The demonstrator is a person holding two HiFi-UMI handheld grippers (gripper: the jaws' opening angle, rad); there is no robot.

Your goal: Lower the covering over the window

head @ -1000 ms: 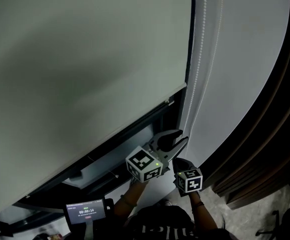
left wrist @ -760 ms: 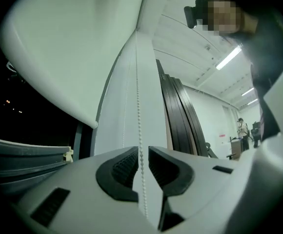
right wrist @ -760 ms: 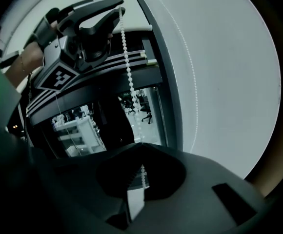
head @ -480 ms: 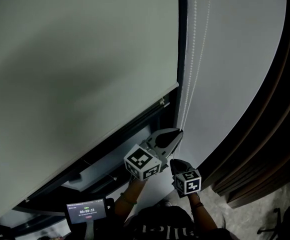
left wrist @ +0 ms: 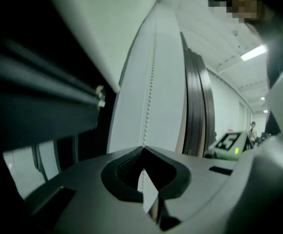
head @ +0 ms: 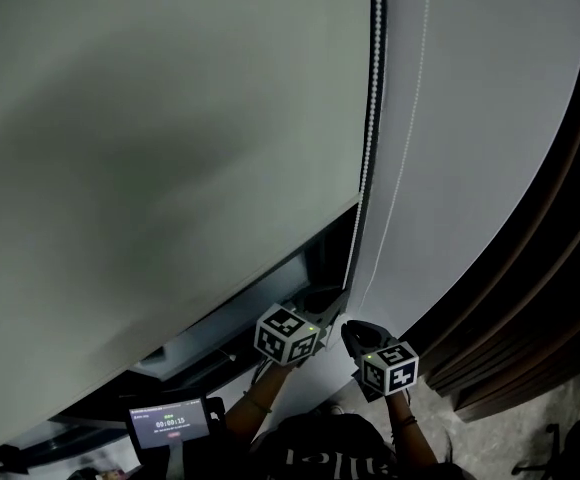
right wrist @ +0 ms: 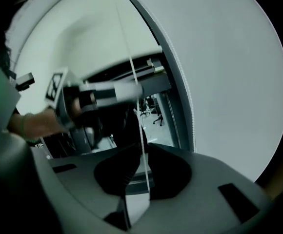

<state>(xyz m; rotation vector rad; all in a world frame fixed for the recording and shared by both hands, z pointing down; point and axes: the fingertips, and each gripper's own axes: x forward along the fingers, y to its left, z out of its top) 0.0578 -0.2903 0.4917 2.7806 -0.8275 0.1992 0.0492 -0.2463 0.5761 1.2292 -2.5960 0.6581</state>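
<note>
A pale grey roller blind [head: 170, 148] covers most of the window, its bottom bar [left wrist: 98, 92] slanting over the dark glass. The white bead chain [head: 372, 118] hangs in two strands along the blind's right edge. My left gripper [head: 325, 300] is shut on one strand; in the left gripper view the chain [left wrist: 150, 101] runs straight down into the closed tips [left wrist: 142, 152]. My right gripper [head: 355, 330] sits just below and to the right. In its own view the other strand [right wrist: 131, 77] passes taut between its closed tips [right wrist: 144, 151].
A white wall panel [head: 490, 118] lies right of the chain, with dark wooden slats [head: 530, 308] beyond it. A timer screen [head: 170, 423] shows at the bottom left. The left gripper [right wrist: 88, 99] and hand cross the right gripper view.
My left gripper's jaws went from open to shut on the bead chain, then dropped lower. The right gripper stayed close under it.
</note>
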